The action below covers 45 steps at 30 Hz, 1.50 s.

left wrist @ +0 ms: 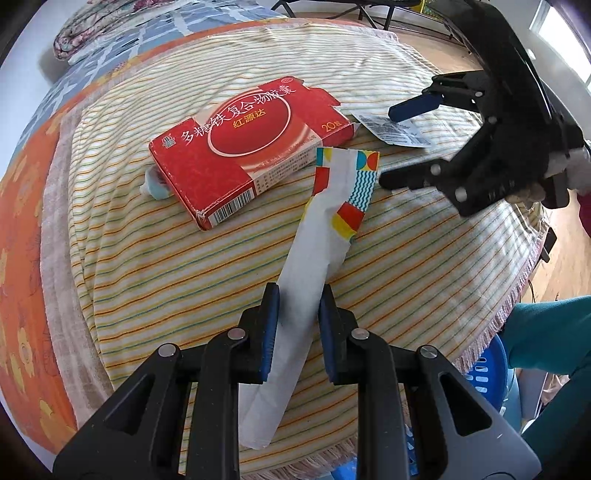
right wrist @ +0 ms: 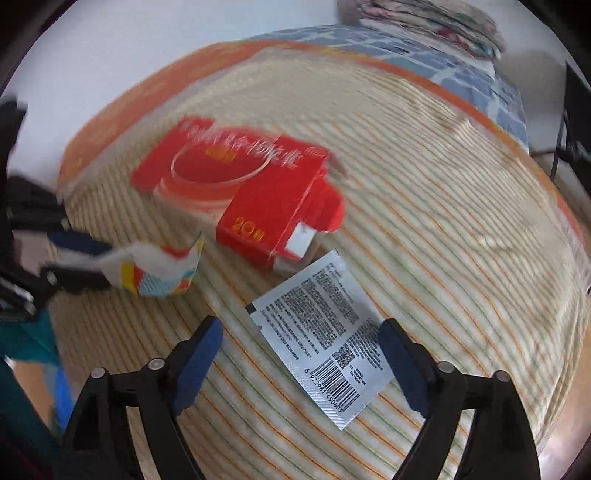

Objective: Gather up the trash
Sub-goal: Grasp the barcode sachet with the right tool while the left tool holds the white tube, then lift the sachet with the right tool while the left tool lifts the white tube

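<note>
L gripper (left wrist: 297, 328) has its jaws clamped on a long white paper wrapper w/ colourful printed end (left wrist: 325, 221), lifted over the striped cloth-covered bed (left wrist: 184, 277); red cardboard medicine box (left wrist: 251, 147) lies just behind. R gripper (right wrist: 301, 354), jaws wide apart, straddles a silver foil sachet w/ barcode (right wrist: 321, 336) lying flat beside the box; nothing gripped.

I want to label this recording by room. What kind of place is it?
Probably a bedroom at home: a yellow striped cotton blanket covers a bed-like surface, folded floral quilts are stacked behind it, and a wooden floor shows beyond.
</note>
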{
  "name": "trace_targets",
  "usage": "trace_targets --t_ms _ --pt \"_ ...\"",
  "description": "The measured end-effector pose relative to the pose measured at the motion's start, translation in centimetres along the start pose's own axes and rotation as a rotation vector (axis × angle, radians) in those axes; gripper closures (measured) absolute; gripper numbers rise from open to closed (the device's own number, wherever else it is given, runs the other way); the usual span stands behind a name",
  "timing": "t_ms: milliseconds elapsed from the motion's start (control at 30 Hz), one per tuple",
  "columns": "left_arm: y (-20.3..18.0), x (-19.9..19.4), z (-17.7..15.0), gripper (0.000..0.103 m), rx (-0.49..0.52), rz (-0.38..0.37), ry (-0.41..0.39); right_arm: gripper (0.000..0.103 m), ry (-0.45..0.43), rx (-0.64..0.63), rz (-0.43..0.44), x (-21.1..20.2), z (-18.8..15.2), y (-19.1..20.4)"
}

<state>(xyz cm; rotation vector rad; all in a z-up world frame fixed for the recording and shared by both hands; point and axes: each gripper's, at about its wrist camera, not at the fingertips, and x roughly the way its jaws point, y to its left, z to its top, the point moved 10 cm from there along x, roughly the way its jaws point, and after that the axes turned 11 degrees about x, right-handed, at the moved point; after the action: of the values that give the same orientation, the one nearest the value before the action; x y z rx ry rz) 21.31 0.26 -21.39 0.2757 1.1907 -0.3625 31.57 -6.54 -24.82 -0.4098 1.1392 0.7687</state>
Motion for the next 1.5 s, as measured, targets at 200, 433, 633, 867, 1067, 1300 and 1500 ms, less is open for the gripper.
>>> trace_targets --t_ms 200,433,633,867,1067,1300,1500 --pt "0.0 0.0 -0.1 0.083 0.0 0.003 0.0 0.023 0.034 -0.004 0.058 -0.9 -1.3 0.3" --pt "-0.1 0.0 -0.3 0.083 0.005 0.016 0.005 0.031 -0.016 -0.017 -0.071 -0.8 -1.0 -0.4" --pt "-0.2 0.0 -0.1 0.083 0.003 0.02 0.006 0.067 -0.043 0.017 -0.131 -1.6 -0.1 -0.7" --pt "0.0 -0.5 0.2 0.087 -0.02 0.015 -0.01 0.086 -0.083 -0.002 -0.212 -2.6 0.0 -0.6" --pt "-0.2 -1.4 0.3 0.089 -0.036 0.0 -0.025 0.095 -0.118 0.041 -0.224 -4.5 -0.5 -0.8" --pt "-1.0 -2.4 0.4 0.09 -0.038 -0.004 -0.046 0.099 -0.165 0.114 -0.212 -7.2 -1.3 -1.3" --pt "-1.7 -3.6 0.8 0.09 -0.042 -0.006 -0.072 0.101 -0.197 0.155 -0.182 -9.3 -2.1 -0.7"
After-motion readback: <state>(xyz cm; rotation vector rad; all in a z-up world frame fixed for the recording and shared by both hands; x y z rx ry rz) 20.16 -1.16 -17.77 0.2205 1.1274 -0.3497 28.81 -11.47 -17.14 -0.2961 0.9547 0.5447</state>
